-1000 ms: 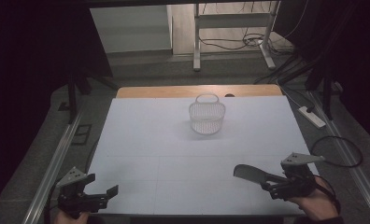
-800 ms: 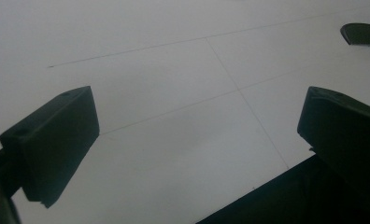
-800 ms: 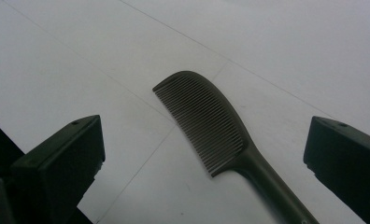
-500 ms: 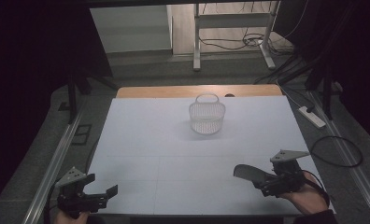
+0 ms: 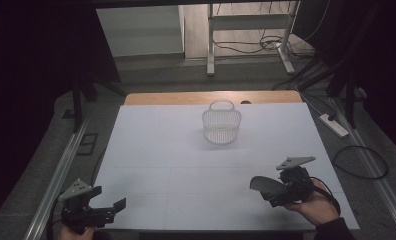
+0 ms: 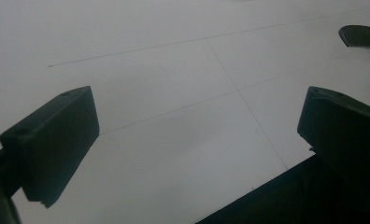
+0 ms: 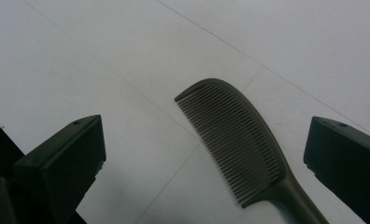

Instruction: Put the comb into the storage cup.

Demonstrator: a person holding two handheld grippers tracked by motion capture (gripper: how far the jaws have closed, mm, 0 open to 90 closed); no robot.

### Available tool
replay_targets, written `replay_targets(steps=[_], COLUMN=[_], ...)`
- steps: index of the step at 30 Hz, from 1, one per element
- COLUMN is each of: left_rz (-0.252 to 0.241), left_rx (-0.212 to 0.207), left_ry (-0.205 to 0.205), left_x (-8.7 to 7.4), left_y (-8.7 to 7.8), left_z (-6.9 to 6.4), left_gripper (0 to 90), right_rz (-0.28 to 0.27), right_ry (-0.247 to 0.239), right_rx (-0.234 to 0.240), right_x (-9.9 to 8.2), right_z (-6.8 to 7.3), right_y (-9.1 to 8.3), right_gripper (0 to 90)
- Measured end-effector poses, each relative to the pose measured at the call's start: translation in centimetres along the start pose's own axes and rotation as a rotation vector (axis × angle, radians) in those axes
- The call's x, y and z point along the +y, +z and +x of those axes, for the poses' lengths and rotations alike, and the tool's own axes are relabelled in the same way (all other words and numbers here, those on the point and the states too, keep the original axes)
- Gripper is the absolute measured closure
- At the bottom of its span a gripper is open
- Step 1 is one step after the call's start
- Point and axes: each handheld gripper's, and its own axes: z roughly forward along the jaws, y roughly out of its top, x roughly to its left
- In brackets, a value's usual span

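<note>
Dark comb (image 7: pixel 241 144) lies flat between wide-open right tongs (image 7: pixel 211 163) | left tongs (image 6: pixel 192 140) low, wide open, empty

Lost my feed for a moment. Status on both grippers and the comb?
Left gripper open, near table corner. Right gripper open, astride comb, not touching. Comb flat on table. Basket far side, path clear.

Both grippers gape low at the near edge: left gripper (image 5: pixel 108 210) at left, right gripper (image 5: pixel 266 187) hand-held at right.
</note>
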Motion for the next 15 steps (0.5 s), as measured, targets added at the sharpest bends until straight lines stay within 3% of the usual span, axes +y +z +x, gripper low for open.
replay_targets(steps=[15], left_rz=[0.0], left_rx=[-0.002], left_ry=[-0.005], left_x=[0.0], left_y=[0.0], left_z=[0.1], left_gripper=[0.0], right_rz=[0.048], right_ry=[-0.048], right_rx=[0.018], right_x=[1.4], right_z=[0.9], right_y=[1.7], right_gripper=[0.0])
